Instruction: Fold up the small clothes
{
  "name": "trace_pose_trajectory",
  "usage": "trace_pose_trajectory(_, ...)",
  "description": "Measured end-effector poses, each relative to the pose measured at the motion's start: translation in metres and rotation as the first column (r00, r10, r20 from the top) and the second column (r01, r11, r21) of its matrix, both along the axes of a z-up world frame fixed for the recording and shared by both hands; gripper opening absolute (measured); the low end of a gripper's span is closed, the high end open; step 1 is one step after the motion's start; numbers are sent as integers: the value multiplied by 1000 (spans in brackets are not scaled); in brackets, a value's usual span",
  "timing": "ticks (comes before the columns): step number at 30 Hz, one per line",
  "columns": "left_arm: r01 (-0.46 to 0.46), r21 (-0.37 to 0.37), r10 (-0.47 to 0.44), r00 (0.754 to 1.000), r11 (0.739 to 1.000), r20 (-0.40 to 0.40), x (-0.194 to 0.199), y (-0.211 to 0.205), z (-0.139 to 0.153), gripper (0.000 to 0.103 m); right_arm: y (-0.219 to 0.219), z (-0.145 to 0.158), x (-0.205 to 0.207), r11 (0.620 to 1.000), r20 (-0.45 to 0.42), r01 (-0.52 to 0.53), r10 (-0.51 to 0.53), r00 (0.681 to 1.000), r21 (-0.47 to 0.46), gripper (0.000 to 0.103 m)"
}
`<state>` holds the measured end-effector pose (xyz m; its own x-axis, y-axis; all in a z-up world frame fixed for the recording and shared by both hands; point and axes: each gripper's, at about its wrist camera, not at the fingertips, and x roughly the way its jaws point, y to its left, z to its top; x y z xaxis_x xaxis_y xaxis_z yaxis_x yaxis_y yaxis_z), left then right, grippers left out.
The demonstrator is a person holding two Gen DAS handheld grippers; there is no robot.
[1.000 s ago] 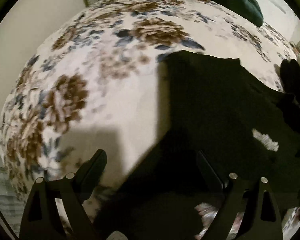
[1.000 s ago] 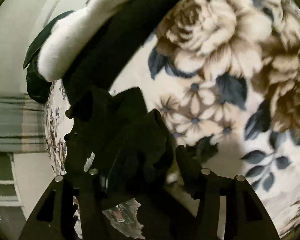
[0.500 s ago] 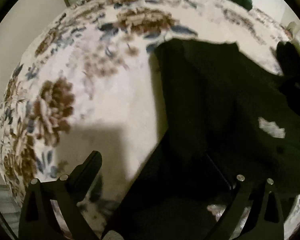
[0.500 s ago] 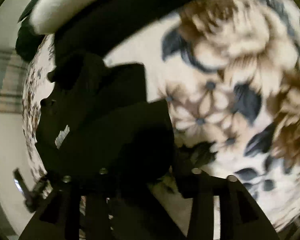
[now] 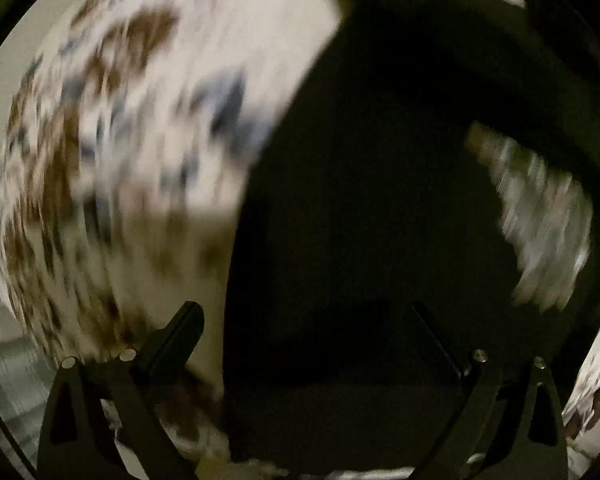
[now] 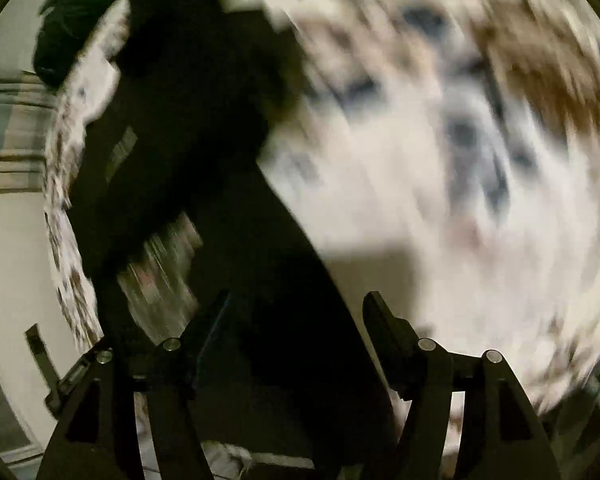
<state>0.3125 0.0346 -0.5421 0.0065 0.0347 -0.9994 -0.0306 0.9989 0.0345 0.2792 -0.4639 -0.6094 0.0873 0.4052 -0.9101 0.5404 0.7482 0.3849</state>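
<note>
Fold underway | dark garment [image 5: 360, 200] partly doubled on floral bedspread [image 5: 139, 120] | my left gripper [image 5: 308, 320] spread wide, empty | right gripper [image 6: 295, 312] jaws just opening, straddling cloth, grip unclear | more folds left

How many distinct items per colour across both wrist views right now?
Black: 1, the black garment lying on the blanket
Floral cream, brown and blue: 1, the floral blanket
Dark green: 1, the dark green cushion at the far edge
Total: 3. Both frames are motion-blurred, so smaller items may be missed.
</note>
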Motion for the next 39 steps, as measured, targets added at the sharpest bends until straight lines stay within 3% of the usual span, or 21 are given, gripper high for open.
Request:
trace_pose_trajectory(7, -10, -31, 9, 1000, 999, -16, -70, 35, -26, 102, 17, -55, -99, 991, -64, -15, 24, 998, 131, 69)
trace_pose_trajectory(11, -54, -92, 52, 998, 994, -34, -86, 46, -52, 101, 29, -76, -117, 981, -31, -43, 50, 998, 189, 69)
trace_pose_trajectory(13, -75, -111, 77, 997, 991, 17, -91, 46, -55, 101, 38, -78, -116, 982, 18, -68, 66, 998, 177, 69)
trace_pose_trajectory(15, -49, -122, 60, 994, 991, 90, -95, 36, -48, 83, 39, -75, -116, 981, 71, -85, 73, 995, 174, 54)
trace_pose_trajectory(16, -21, -126, 36, 993, 992, 116, -99, 28, -44, 55, 38, -73, -115, 982, 78, -92, 80, 994, 162, 27)
trace_pose_trajectory(17, -3, -121, 18, 991, 993, 131, -101, 23, -40, 42, 38, -73, -117, 982, 85, -98, 85, 993, 162, 15)
trace_pose_trajectory(18, 24, -89, -10, 987, 996, 158, -105, 15, -35, 33, 39, -72, -118, 982, 97, -100, 85, 992, 160, 15)
trace_pose_trajectory(19, 36, -79, -22, 984, 996, 175, -108, 11, -32, 15, 43, -73, -116, 982, 103, -104, 88, 991, 159, 15)
trace_pose_trajectory(20, 32, -72, -18, 982, 997, 188, -110, 9, -30, 9, 43, -73, -117, 980, 107, -109, 92, 990, 166, 13)
trace_pose_trajectory(25, -34, -128, 66, 963, 991, 261, -123, 18, -7, 7, 43, -64, -121, 986, 114, -96, 80, 990, 138, 6)
trace_pose_trajectory(30, 7, -149, 44, 941, 989, 335, -151, 22, 32, 7, 41, -38, -141, 986, 129, -93, 75, 989, 139, 5)
trace_pose_trajectory(34, 14, -182, 49, 941, 983, 335, -157, 24, 57, 7, 45, -13, -151, 981, 150, -120, 97, 984, 155, 5)
trace_pose_trajectory(39, 13, -201, 49, 952, 980, 302, -180, 26, 61, 7, 31, 1, -173, 979, 129, -123, 103, 986, 163, 5)
